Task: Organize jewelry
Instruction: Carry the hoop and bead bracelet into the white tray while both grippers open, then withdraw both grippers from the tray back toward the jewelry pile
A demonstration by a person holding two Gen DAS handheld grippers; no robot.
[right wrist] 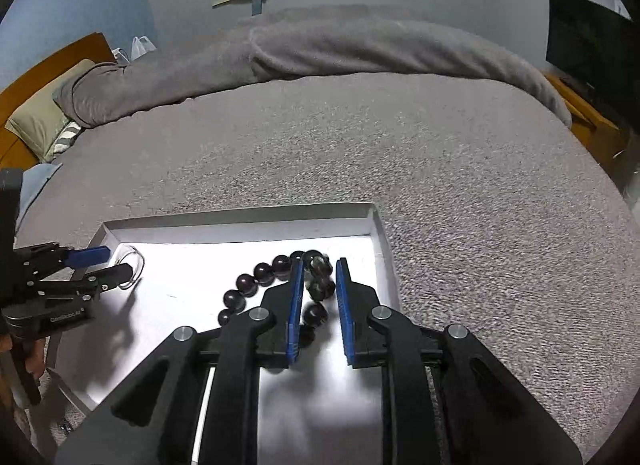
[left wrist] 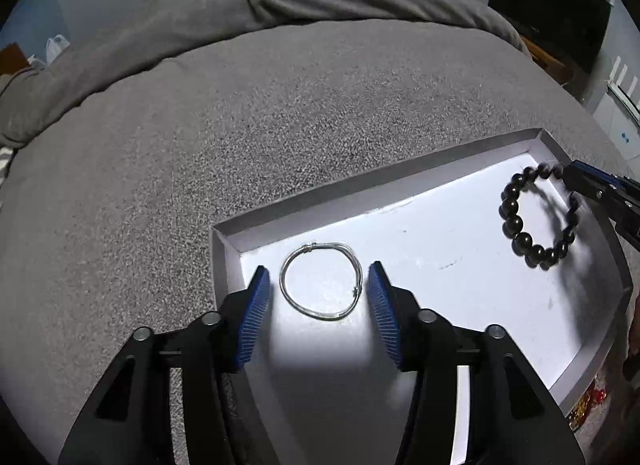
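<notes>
A shallow white tray [left wrist: 360,189] lies on a grey bed. Inside it at the left, a thin silver bangle [left wrist: 308,248] lies flat between the blue pads of my left gripper [left wrist: 319,267], which stands open around it without touching. A black bead bracelet [left wrist: 516,225] sits at the tray's right end, partly blurred, its far beads at the tip of my right gripper [left wrist: 576,175]. In the right wrist view the bracelet [right wrist: 262,269] runs between the narrowly parted pads of my right gripper [right wrist: 320,262], with small gaps on both sides. My left gripper [right wrist: 118,264] and the bangle [right wrist: 140,259] show at the tray's [right wrist: 240,217] left corner.
The grey blanket [right wrist: 400,153] covers the bed all around the tray, with a rolled duvet [right wrist: 320,49] and a pillow [right wrist: 36,121] at the back. A dark screen [right wrist: 588,41] stands on a wooden unit at the right. Something red and gold [left wrist: 592,405] lies past the tray's near right corner.
</notes>
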